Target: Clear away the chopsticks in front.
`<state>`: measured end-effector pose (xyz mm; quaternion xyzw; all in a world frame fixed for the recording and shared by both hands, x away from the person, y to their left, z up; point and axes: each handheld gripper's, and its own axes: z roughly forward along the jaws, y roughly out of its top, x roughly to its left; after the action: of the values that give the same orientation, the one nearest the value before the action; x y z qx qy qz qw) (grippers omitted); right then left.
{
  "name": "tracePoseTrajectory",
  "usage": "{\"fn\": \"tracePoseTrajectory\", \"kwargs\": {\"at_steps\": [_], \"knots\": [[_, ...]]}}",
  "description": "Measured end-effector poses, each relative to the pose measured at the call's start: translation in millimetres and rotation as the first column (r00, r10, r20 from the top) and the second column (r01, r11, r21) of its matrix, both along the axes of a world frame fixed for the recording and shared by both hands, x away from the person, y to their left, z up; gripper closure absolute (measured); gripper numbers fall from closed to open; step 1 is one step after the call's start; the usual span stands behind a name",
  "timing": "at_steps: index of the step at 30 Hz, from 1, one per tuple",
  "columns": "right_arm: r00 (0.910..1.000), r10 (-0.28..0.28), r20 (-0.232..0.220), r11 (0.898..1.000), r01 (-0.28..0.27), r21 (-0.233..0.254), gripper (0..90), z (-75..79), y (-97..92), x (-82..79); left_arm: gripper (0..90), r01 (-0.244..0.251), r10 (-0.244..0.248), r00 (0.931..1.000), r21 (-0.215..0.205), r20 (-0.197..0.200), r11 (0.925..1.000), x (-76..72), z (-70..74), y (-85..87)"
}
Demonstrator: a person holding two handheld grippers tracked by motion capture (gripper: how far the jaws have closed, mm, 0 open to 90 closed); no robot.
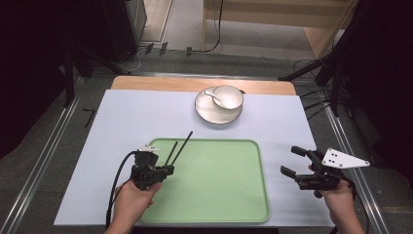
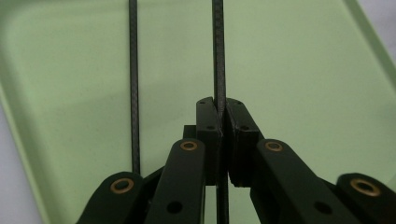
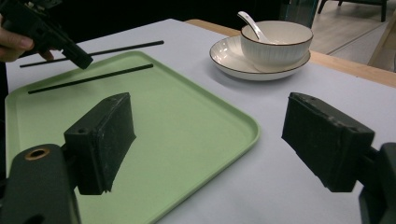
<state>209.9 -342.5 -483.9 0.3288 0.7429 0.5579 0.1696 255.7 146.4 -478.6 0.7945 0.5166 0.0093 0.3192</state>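
So the chopsticks: we've got one black chopstick (image 2: 219,60) clenched between the jaws of the left gripper (image 1: 168,169), over the near-left part of the green tray (image 1: 243,204). The stick angles up and away toward the tray's far-left corner, its tip poking out past the far edge. In the left gripper view the pads are pressed right onto it, no daylight between them. The second chopstick (image 2: 134,93) runs just beside the first, roughly parallel. From the right gripper view it looks to be lying flat on the tray near its left edge, while the held one sits above it and apart.

Our read is that we're mid-placement: one stick is already down in the tray and the other is being brought in to lie next to it. Next move probably calls for lowering the held stick until it's flat, keeping it lined up with its partner, then opening the jaws. The thing to watch is that far tip hanging over the rim, since the stick could rock or roll when let go.

The right gripper (image 1: 294,163) hangs off the tray's right edge over the white desk (image 1: 122,117), jaws wide apart, nothing in them.

Near the desk's far edge, a white bowl (image 1: 227,96) with a spoon (image 1: 213,95) sits on a plate (image 1: 214,116), untouched.
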Motion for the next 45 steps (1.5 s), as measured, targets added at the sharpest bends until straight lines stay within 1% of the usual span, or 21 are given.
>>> {"fn": "tracePoseTrajectory", "kwargs": {"at_steps": [1, 2, 3, 6, 9, 12, 15, 16, 19, 23, 24, 29, 31, 32, 33, 34, 36, 38, 40, 44, 45], "knots": [[1.0, 0.002, 0.0, 1.0, -0.002, -0.002, 17.1, -0.2, 0.0, 0.2, 85.2, -0.001, 0.001, 0.9999, 0.0, -0.016, 1.0, -0.8, -4.1, 0.2], [1.0, 0.002, 0.0, 1.0, -0.002, -0.003, 17.1, -0.3, 0.2, 0.6, 85.2, -0.003, 0.003, 0.9993, -0.013, -0.038, 0.9999, -1.0, -8.1, 0.5], [1.0, 0.003, 0.0, 1.0, -0.003, -0.002, 17.1, -0.3, 0.4, 1.0, 85.2, -0.015, 0.015, 0.9988, -0.004, -0.047, 0.9999, -1.8, -11.4, 0.4], [1.0, 0.004, 0.0, 1.0, -0.004, 0.0, 17.1, 0.1, 0.9, 1.3, 85.2, -0.024, 0.026, 0.9981, 0.025, -0.056, 0.9994, -1.8, -16.3, 1.6], [1.0, 0.005, -0.002, 1.0, -0.005, 0.005, 17.1, -0.1, 1.2, 2.1, 85.2, -0.05, 0.053, 0.9956, 0.039, -0.077, 0.998, -1.6, -20.6, 5.2], [1.0, 0.007, 0.0, 1.0, -0.007, 0.006, 17.1, 0.0, 1.3, 2.6, 85.2, -0.083, 0.087, 0.9929, 0.051, -0.08, 0.9952, -1.5, -21.3, 10.8], [1.0, 0.01, 0.0, 1.0, -0.01, 0.003, 17.2, 0.3, 1.7, 2.6, 85.1, -0.122, 0.127, 0.9868, 0.055, -0.1, 0.991, -1.9, -23.5, 17.0], [1.0, 0.01, 0.002, 1.0, -0.01, 0.006, 17.2, 0.3, 1.9, 2.8, 85.1, -0.131, 0.135, 0.9855, 0.048, -0.102, 0.9902, -2.3, -23.8, 17.9], [0.9999, 0.01, 0.004, 1.0, -0.01, 0.005, 17.1, 0.4, 1.9, 2.9, 84.8, -0.15, 0.156, 0.9837, 0.071, -0.089, 0.9861, -2.8, -22.4, 20.9], [1.0, 0.009, 0.003, 1.0, -0.009, 0.007, 17.1, 0.3, 1.8, 2.6, 82.1, -0.165, 0.17, 0.9821, 0.072, -0.081, 0.9837, -0.8, -22.3, 24.4], [1.0, 0.01, 0.003, 1.0, -0.01, 0.007, 17.1, 0.3, 1.8, 2.6, 81.5, -0.165, 0.17, 0.9821, 0.072, -0.081, 0.9837, -0.8, -22.3, 24.4], [0.9999, 0.011, 0.001, 1.0, -0.011, 0.005, 17.2, 0.1, 1.6, 2.6, 75.7, -0.137, 0.142, 0.9876, 0.072, -0.068, 0.988, -1.1, -22.0, 22.2], [0.9999, 0.011, 0.001, 1.0, -0.011, 0.006, 17.2, 0.1, 1.7, 2.6, 75.3, -0.133, 0.137, 0.988, 0.066, -0.071, 0.989, -0.7, -22.0, 22.4], [0.9999, 0.011, 0.0, 1.0, -0.011, 0.005, 17.1, 0.3, 1.9, 2.3, 70.1, -0.124, 0.129, 0.9884, 0.058, -0.08, 0.9905, 0.1, -21.6, 22.9], [0.9999, 0.011, 0.0, 1.0, -0.011, 0.005, 17.1, 0.3, 1.9, 2.3, 70.1, -0.111, 0.115, 0.9897, 0.044, -0.086, 0.9928, 0.8, -21.5, 22.8], [0.9999, 0.012, -0.001, 1.0, -0.012, 0.005, 17.1, 0.3, 2.1, 2.3, 67.8, -0.102, 0.105, 0.9911, 0.043, -0.082, 0.9939, 0.7, -21.6, 21.3], [0.9999, 0.015, -0.001, 1.0, -0.015, 0.002, 17.1, 0.2, 2.5, 2.5, 67.3, -0.076, 0.08, 0.9937, 0.048, -0.079, 0.996, 0.7, -21.3, 19.9], [0.9999, 0.015, -0.001, 1.0, -0.015, 0.001, 17.2, -0.2, 2.8, 2.7, 63.7, -0.064, 0.067, 0.9954, 0.044, -0.068, 0.9969, 0.7, -19.4, 18.7], [0.9999, 0.013, -0.003, 1.0, -0.013, -0.001, 17.2, -0.6, 2.6, 2.8, 59.6, -0.054, 0.056, 0.9966, 0.033, -0.06, 0.998, 1.6, -17.1, 19.5], [0.9999, 0.008, -0.006, 1.0, -0.008, 0.004, 17.2, -0.8, 1.6, 2.1, 52.5, -0.042, 0.041, 0.997, -0.012, -0.066, 0.9991, 8.0, -12.4, 25.5], [0.9999, 0.008, -0.006, 1.0, -0.008, 0.004, 17.2, -0.8, 1.6, 2.1, 52.5, -0.034, 0.033, 0.998, -0.022, -0.054, 0.9992, 9.7, -10.1, 27.0]]}}
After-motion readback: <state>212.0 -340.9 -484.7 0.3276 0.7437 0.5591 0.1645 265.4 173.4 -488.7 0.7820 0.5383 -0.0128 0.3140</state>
